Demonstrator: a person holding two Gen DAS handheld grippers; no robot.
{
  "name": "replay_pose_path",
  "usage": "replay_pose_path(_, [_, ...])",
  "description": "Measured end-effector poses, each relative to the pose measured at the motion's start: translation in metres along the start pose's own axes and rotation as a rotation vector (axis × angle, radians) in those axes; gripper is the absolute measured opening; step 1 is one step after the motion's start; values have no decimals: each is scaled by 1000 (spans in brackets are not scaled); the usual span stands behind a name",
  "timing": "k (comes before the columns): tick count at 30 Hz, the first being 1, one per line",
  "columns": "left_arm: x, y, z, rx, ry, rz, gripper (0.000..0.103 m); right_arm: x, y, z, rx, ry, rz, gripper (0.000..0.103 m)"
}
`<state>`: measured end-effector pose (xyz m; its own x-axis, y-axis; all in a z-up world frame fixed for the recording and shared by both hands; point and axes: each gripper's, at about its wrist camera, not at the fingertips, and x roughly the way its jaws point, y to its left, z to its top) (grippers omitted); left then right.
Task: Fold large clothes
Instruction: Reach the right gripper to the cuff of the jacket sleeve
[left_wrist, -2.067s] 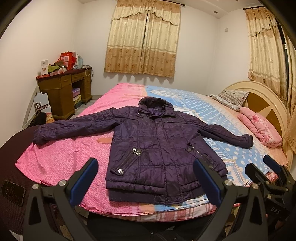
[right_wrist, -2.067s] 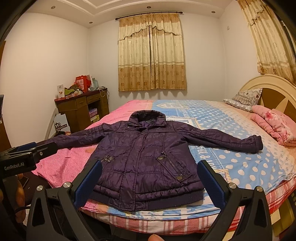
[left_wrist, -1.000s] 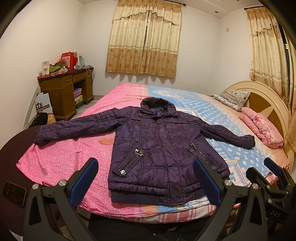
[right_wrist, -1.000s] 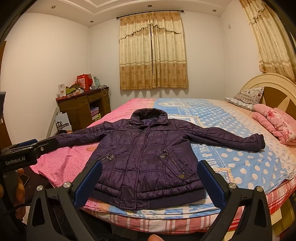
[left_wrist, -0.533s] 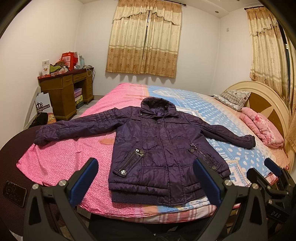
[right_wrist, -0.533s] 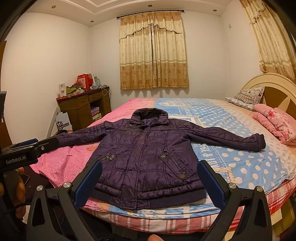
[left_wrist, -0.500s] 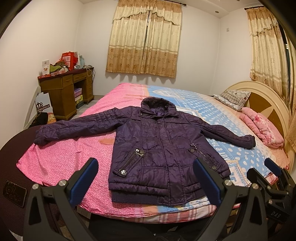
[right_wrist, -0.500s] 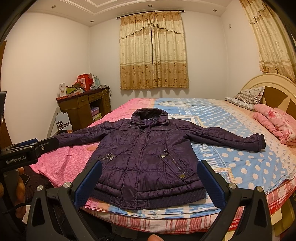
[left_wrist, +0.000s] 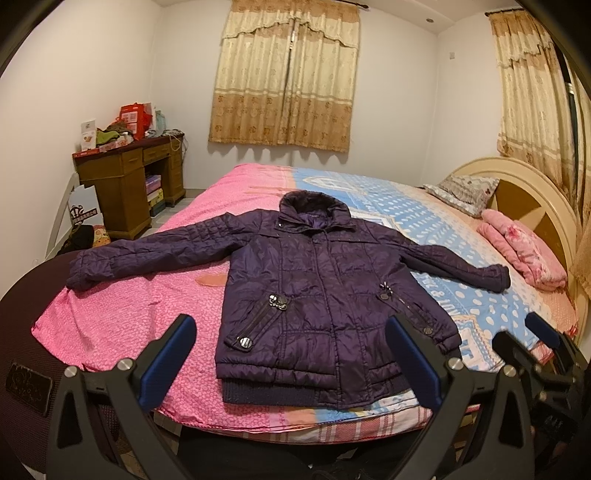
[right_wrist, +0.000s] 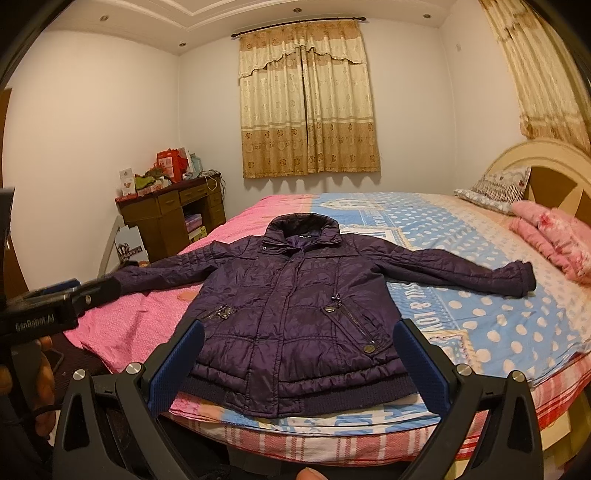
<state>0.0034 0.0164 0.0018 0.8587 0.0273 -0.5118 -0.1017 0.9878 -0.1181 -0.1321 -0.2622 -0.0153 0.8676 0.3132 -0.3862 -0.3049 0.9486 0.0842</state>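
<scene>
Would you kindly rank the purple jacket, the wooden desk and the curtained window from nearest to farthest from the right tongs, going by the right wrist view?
1. Purple jacket: spread flat on the bed, straight ahead of the open right tongs.
2. Wooden desk: beyond the bed, to the left.
3. Curtained window: on the far wall, centre.

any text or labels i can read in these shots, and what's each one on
"GenRobot.AI": white print on the black body of the left gripper, seen in the right wrist view.
Blue and pink bedsheet: white letters printed beside the purple quilted jacket, too skewed to read.
White paper bag by the brown wooden desk: dark logo and print, too small to read.
Red boxes on that desk: print too blurred to read.
</scene>
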Motion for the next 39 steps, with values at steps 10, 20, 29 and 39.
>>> replay_pose_path(10, [54,0,-6,64,62,29,103,70,-40,-29,31,162,0,102])
replay_pose_path(20, [125,-19,24,108,101,38,103,137,-155,-34,213,283,-77,102])
replay_pose_path(29, [195,-23,40,78,167,28,103,167,-279,-30,379,294,-256,102])
replay_pose_path(39, [262,-37,47,76,219,53,103,177,-389,-19,543,242,-393,102])
